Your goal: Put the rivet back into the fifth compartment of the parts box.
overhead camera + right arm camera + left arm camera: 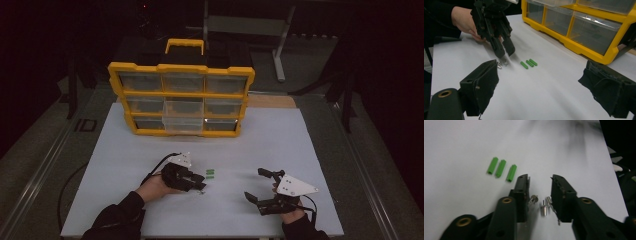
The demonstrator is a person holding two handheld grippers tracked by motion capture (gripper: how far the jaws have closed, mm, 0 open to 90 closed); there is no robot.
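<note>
Both hand-held grippers gape; left hand-held gripper straddles metal pins beside green spacers.

Black sleeves, black hand-held grippers

Each hand-held gripper carries a grey three-cornered plate, brass-ringed pivot holes, black jaws and a trailing black cable.
</note>
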